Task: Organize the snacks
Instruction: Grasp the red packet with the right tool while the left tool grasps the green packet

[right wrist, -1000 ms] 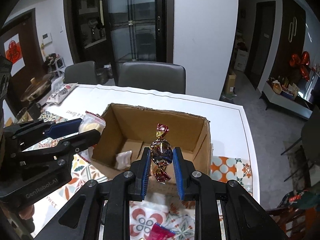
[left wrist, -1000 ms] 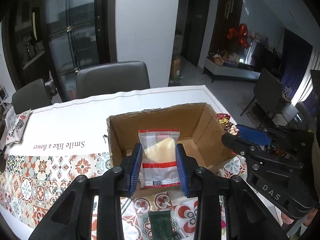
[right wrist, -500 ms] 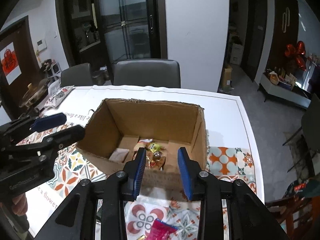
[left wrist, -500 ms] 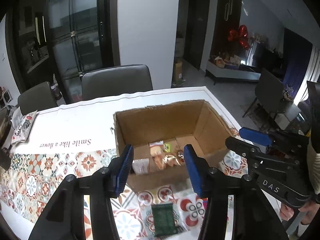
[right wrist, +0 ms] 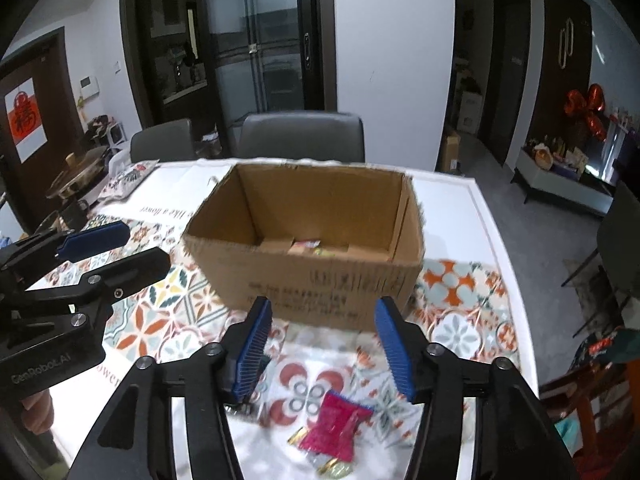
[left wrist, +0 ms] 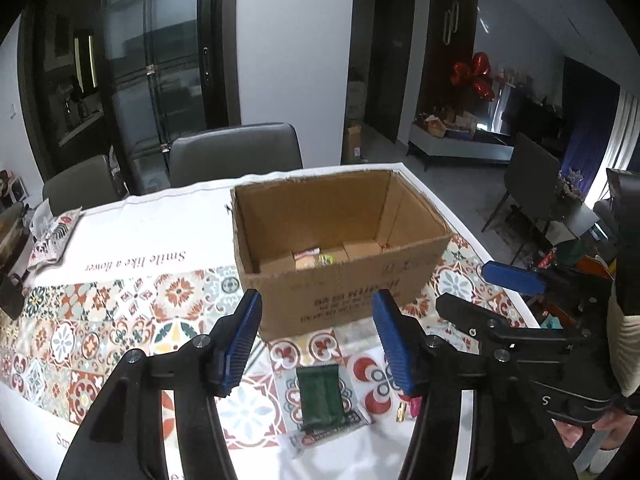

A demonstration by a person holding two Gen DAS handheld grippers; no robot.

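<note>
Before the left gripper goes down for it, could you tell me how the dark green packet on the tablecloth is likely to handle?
The dark green packet lies flat with crimped ends, so it is probably light and thin. Its film wrapper looks glossy, so it may slide or buckle between the jaws. Flat on the tablecloth, it offers little edge, so the left gripper might need a low pinch.

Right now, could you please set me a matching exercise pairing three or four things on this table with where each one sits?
Things:
1. green packet
2. pink packet
3. box
4. patterned pouch

Places:
A. far left of the table
B. below the right gripper
C. mid-table, snacks inside
D. below the left gripper

Pairs: 1-D, 2-B, 3-C, 4-A
</note>
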